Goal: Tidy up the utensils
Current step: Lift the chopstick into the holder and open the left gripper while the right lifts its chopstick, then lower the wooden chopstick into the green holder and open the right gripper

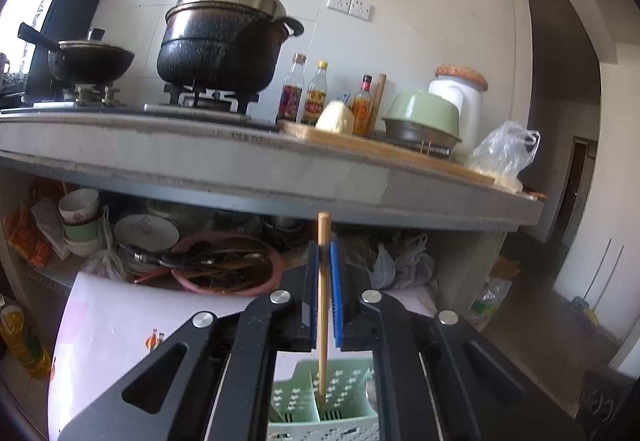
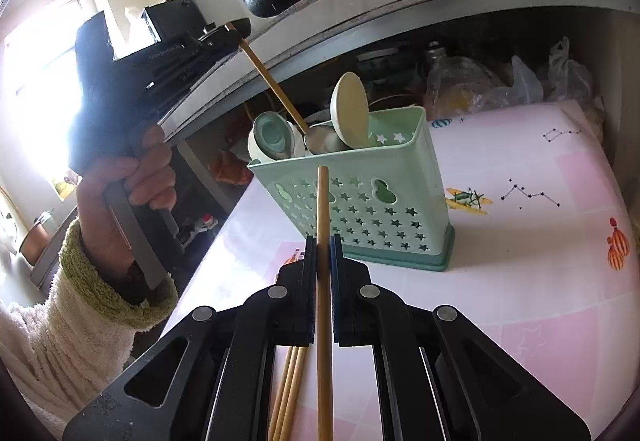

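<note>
My left gripper [image 1: 323,253] is shut on a wooden chopstick [image 1: 323,305] whose lower end reaches down into the mint-green utensil caddy [image 1: 344,389] below. The same gripper [image 2: 230,31] and chopstick [image 2: 272,85] show in the right wrist view, above the caddy [image 2: 360,201], which holds several spoons [image 2: 350,113]. My right gripper [image 2: 323,241] is shut on another wooden chopstick [image 2: 323,281], held in front of the caddy. More chopsticks [image 2: 290,393] lie on the pink patterned tablecloth [image 2: 520,281] beneath it.
A grey counter [image 1: 240,161] overhangs the table, with black pots [image 1: 224,41], bottles and a cutting board on top. Under it sit bowls, plates [image 1: 146,233] and a pink basin of utensils [image 1: 228,265]. Plastic bags [image 2: 520,81] lie behind the caddy.
</note>
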A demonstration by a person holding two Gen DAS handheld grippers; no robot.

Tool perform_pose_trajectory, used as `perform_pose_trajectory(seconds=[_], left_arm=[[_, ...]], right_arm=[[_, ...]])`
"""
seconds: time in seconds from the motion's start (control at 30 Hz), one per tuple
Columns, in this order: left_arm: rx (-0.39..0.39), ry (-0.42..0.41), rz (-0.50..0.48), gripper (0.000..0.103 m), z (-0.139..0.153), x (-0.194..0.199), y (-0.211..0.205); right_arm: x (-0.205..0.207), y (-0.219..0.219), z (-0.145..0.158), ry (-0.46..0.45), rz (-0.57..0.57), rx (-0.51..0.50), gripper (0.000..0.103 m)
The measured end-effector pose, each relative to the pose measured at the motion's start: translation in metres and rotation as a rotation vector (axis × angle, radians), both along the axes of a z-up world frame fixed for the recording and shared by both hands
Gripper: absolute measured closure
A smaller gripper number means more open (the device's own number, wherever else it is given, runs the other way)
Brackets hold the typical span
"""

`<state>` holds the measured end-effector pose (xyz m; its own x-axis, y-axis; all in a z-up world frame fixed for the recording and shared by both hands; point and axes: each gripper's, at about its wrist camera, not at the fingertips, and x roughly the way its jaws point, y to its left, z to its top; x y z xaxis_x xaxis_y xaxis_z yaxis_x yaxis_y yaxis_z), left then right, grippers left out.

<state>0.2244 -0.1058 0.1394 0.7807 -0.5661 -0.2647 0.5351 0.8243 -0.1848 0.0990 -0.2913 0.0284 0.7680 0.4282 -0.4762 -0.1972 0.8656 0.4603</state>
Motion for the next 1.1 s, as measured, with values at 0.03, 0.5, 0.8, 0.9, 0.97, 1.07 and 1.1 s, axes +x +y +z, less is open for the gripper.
perform_pose_trajectory(seconds=[0.03,0.5,0.8,0.9,0.97,1.07,1.1], left_arm=[[0.014,0.004,0.002,0.098,-0.006,-0.001,-0.001],[0.121,0.052,-0.018,0.089,-0.042,-0.019,0.001],[0.043,0.047,0.044,0.046,-0.036,-0.059,0.047],[0.019,0.070,0.068,0.040,-0.044,-0.074,0.064],[0.015,0.087,0.082,0.038,-0.051,-0.082,0.074],[0.006,0.115,0.102,0.036,-0.063,-0.089,0.087],[0.005,0.124,0.109,0.035,-0.067,-0.090,0.091]], right_arm=[[0.000,0.000,0.000,-0.001,-0.001,-0.001,0.098],[-0.006,0.006,0.016,-0.019,-0.012,-0.034,0.098],[-0.003,0.011,0.048,-0.097,-0.016,-0.044,0.098],[0.006,0.011,0.067,-0.148,-0.014,-0.033,0.098],[0.017,0.013,0.080,-0.182,-0.012,-0.025,0.098],[0.037,0.017,0.102,-0.246,-0.020,-0.025,0.098],[0.044,0.019,0.111,-0.274,-0.022,-0.022,0.098]])
